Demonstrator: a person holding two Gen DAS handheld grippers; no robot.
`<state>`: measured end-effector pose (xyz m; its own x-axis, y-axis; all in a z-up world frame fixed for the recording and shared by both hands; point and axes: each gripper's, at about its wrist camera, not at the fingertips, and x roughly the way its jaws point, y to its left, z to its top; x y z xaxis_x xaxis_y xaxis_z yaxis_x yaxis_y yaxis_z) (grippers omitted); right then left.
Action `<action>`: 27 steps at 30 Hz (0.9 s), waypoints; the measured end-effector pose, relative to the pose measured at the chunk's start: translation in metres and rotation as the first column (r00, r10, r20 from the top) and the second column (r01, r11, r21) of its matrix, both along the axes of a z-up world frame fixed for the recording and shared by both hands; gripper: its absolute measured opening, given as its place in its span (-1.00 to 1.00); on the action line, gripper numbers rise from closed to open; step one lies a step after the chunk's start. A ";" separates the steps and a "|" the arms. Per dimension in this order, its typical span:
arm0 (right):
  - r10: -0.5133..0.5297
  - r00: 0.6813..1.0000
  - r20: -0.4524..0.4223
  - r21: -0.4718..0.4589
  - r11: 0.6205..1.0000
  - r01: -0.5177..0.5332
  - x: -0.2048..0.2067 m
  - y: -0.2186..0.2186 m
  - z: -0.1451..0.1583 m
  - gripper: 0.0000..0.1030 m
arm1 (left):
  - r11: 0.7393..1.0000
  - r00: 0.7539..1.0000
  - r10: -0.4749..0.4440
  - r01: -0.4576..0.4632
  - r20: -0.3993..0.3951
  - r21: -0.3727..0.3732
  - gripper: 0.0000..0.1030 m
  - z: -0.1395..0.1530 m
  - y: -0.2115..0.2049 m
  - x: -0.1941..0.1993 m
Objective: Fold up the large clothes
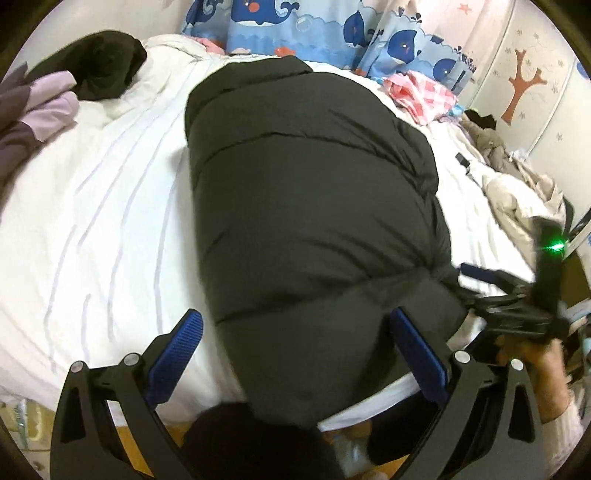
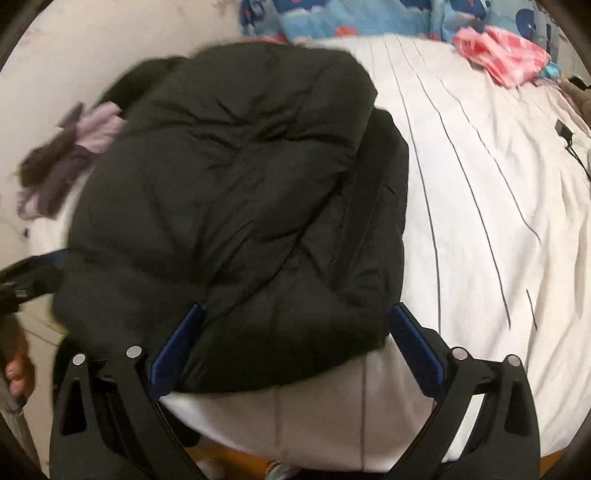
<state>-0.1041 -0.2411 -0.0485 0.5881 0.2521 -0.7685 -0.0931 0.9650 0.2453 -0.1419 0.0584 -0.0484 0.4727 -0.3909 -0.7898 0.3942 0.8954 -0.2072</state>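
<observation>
On white striped bedsheet: black puffer jacket, folded lengthwise. Over its near hem, left gripper, fingers spread wide, straddling the padding. At its right corner, right gripper, likewise spread, gripping nothing.

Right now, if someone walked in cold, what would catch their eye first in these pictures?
A big puffy black jacket lies folded in the middle of the white striped bedsheet, its near end hanging over the bed's edge. Both grippers, left and right, hover at that end with jaws open. Behind it sits bright blue whale-print bedding, with a pink checked cloth beside it.
</observation>
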 end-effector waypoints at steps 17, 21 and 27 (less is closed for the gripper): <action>-0.074 0.989 0.128 -0.248 0.963 0.104 -0.084 0.073 0.057 0.88 | 0.981 0.980 0.164 -0.175 0.117 0.088 0.88 0.027 -0.011 -0.056; -0.057 0.991 0.125 -0.202 0.976 0.082 -0.091 0.083 0.067 0.88 | 0.970 0.965 0.207 -0.223 0.160 0.093 0.88 0.039 -0.011 -0.069; -0.073 0.992 0.101 -0.225 0.970 0.094 -0.096 0.090 0.070 0.88 | 0.969 0.960 0.213 -0.232 0.182 0.087 0.88 0.049 -0.013 -0.080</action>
